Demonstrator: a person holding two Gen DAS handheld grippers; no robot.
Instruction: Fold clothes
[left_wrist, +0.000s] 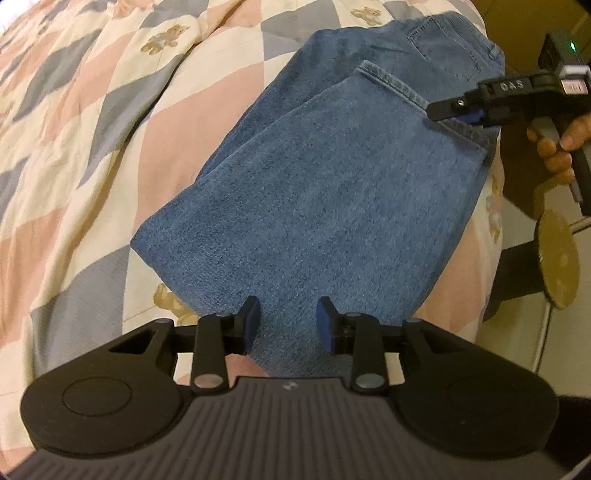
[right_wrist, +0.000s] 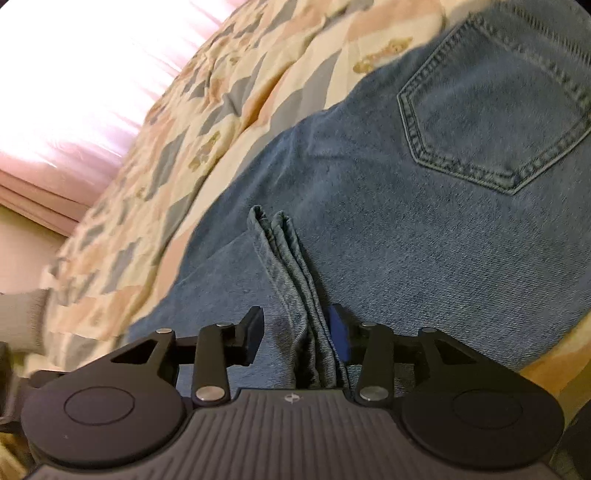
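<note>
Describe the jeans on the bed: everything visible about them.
The jeans are mid-blue denim, folded over so the leg hems lie stacked on the seat, near a stitched back pocket. They rest flat on a checked quilt printed with teddy bears. The right gripper has the layered hem edge between its fingers. The left gripper stands open at the folded end, denim between its fingers, not clamped.

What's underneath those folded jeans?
The jeans lie on a checked quilt printed with teddy bears. Whatever is beneath the quilt is covered.
</note>
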